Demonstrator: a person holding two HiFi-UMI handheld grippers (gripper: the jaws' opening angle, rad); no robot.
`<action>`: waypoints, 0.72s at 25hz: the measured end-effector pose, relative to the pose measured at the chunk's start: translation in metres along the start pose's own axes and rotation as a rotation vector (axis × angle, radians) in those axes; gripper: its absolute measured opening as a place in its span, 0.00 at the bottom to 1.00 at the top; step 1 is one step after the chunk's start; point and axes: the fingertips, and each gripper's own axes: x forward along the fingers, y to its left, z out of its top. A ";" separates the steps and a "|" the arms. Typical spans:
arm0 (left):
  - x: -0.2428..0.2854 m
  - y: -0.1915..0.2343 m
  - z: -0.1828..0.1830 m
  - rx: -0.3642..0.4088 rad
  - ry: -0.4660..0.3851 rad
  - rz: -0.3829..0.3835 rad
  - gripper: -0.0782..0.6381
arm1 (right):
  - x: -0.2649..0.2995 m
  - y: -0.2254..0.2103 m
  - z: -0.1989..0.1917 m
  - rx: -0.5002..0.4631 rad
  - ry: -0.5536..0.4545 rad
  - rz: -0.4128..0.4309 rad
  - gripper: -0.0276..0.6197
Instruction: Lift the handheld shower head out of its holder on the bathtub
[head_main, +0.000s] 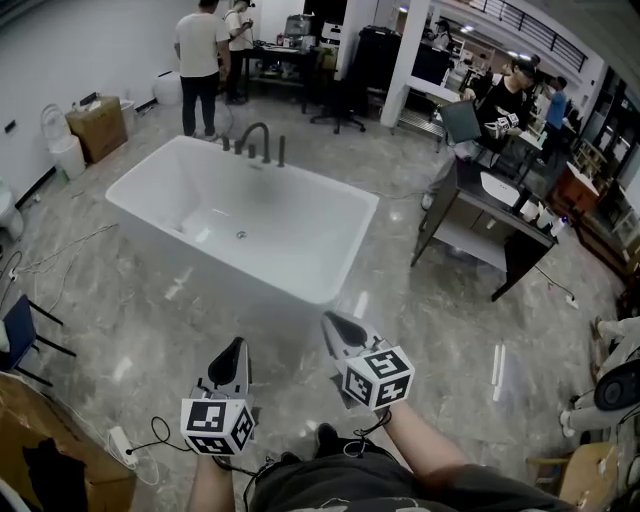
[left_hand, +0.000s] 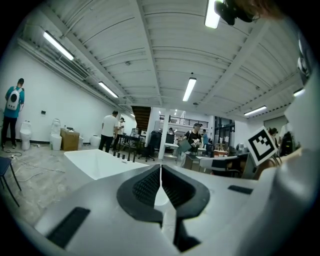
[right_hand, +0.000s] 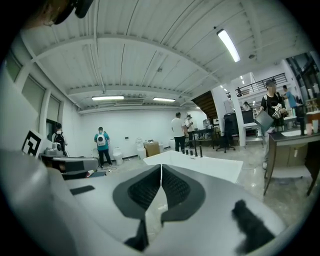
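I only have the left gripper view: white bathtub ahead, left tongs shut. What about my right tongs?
Observer: The right tongs are shut too, nothing between them.
Operator: How near is the tub?
Observer: Head view: grey marble floor lies between the white rectangular bathtub and both the left tongs and the right.
Operator: And what I'm lifting?
Observer: The handheld shower head is probably the straight dark rod, rightmost fitting on the far rim, across the basin.
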 end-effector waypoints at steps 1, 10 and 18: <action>-0.004 0.002 -0.002 -0.002 0.000 -0.005 0.14 | -0.002 0.001 -0.001 0.010 -0.010 -0.003 0.09; -0.004 0.036 -0.013 -0.026 0.013 0.030 0.14 | 0.013 -0.010 -0.017 0.039 0.010 -0.041 0.09; 0.049 0.073 -0.012 -0.016 0.036 0.062 0.14 | 0.083 -0.050 -0.016 0.080 0.003 -0.049 0.09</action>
